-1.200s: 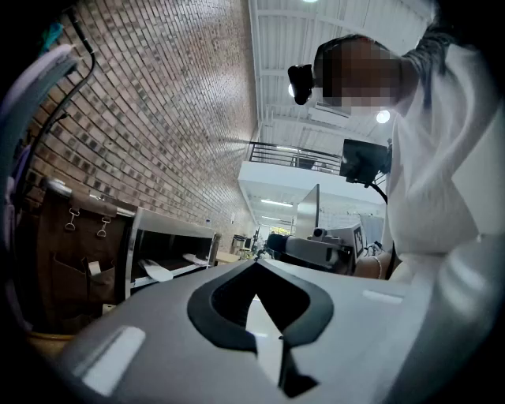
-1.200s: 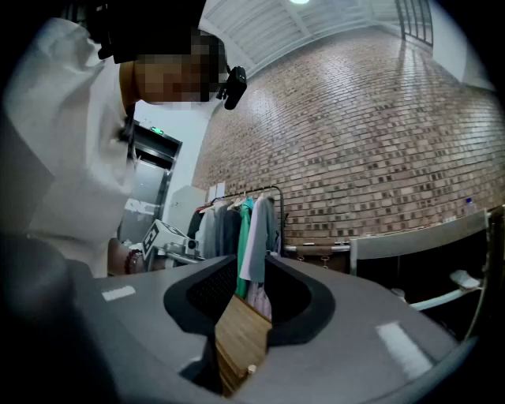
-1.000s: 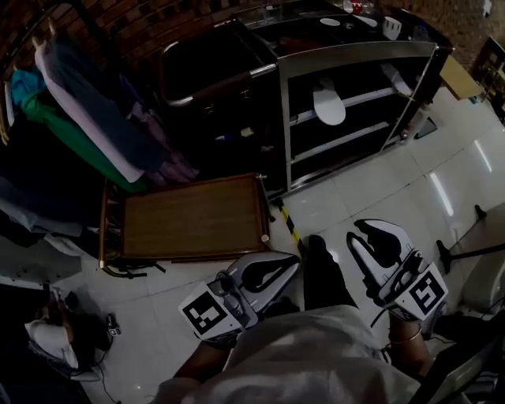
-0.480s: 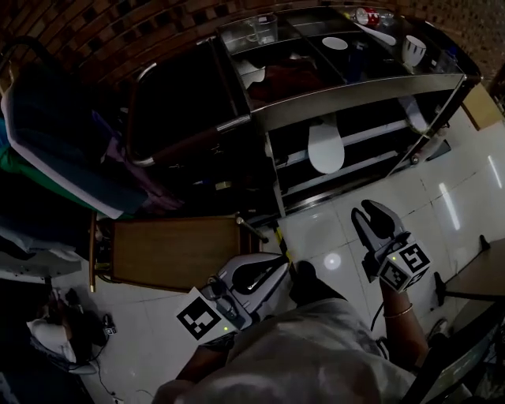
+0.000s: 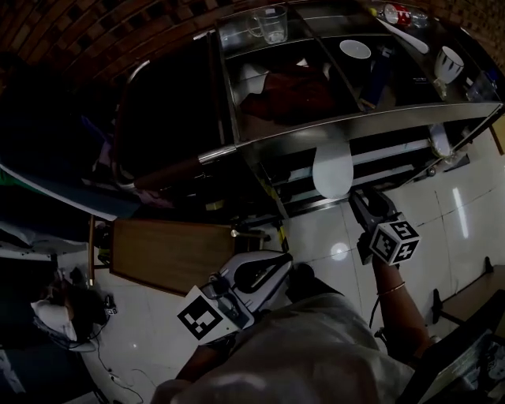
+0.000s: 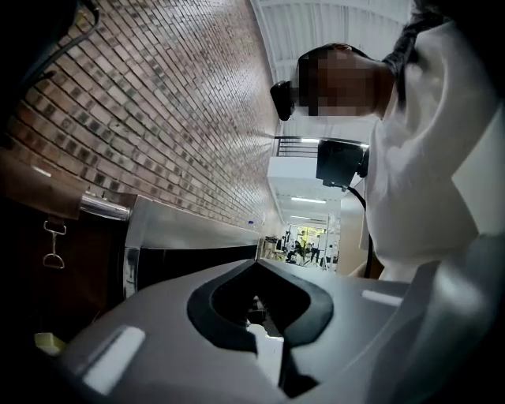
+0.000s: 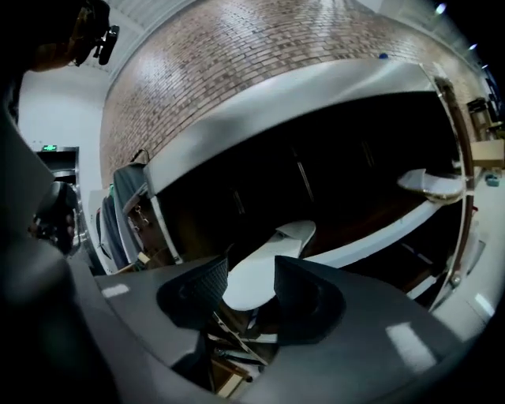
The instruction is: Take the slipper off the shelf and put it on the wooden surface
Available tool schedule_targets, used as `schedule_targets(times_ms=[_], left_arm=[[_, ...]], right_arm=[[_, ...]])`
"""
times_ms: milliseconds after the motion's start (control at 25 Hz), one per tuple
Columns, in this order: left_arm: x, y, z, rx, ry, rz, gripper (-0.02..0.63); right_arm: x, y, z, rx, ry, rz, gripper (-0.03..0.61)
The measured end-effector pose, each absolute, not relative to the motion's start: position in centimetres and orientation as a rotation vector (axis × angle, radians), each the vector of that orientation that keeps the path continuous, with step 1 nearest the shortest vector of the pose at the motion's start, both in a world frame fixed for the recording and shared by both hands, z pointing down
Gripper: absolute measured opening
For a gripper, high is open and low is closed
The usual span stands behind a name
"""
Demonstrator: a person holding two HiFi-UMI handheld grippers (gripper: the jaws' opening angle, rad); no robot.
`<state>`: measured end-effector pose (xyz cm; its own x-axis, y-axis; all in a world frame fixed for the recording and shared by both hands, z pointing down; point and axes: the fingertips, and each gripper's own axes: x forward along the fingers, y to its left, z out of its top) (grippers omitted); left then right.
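A white slipper lies sole-up on a rail of the metal shelf. My right gripper is just below it. In the right gripper view the slipper's near end sits between the jaws of the right gripper, which are opening and do not visibly press on it. The wooden surface is a low brown table at the left. My left gripper hangs beside it near my body; in the left gripper view the left gripper has its tips together, holding nothing.
A second white slipper lies further right on the same shelf. A glass mug, a white bowl, a cup and a red cloth sit on top. A dark armchair stands left of the shelf.
The view has swung up toward the shelf. My right gripper moved forward from the floor area to the slipper and its jaws spread. The left gripper stayed put.
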<state>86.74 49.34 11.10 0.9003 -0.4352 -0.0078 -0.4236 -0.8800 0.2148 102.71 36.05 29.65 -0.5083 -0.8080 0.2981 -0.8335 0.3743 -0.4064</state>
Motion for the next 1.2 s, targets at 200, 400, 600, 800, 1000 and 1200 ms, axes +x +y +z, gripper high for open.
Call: schedule_targets(times_ms=[200,400,600,800,1000,1200], left_arm=[[87.4,47.3,11.8,2.831,-0.681,-0.057,-0.018],[87.4,45.9,12.7,2.795,-0.709,-0.04,-0.018],[87.6,45.4,13.1,2.771,-0.722,-0.039,-0.018],[87.7,45.6,13.7,2.754,-0.709,-0.033,-0.018],[87.5,46.8,14.0,2.737,-0.691,-0.017,-0.018],[86.3,48.8,14.1,2.732,-0.683,-0.001,-0.018]], right_arm=[[102.7,33.3,34.2,1.529,-2.452,0.994,0.178],[102.3,32.2,36.8,1.505,-2.397,1.09,0.159],[102.5,31.6,37.5,1.513,-2.383,1.228,0.11],[102.8,31.8,35.2,1.56,-2.453,1.201,0.046],[102.9,33.0,32.6,1.618,-2.493,1.166,0.031],[102.8,36.2,30.2,1.677,-2.516,1.169,0.031]])
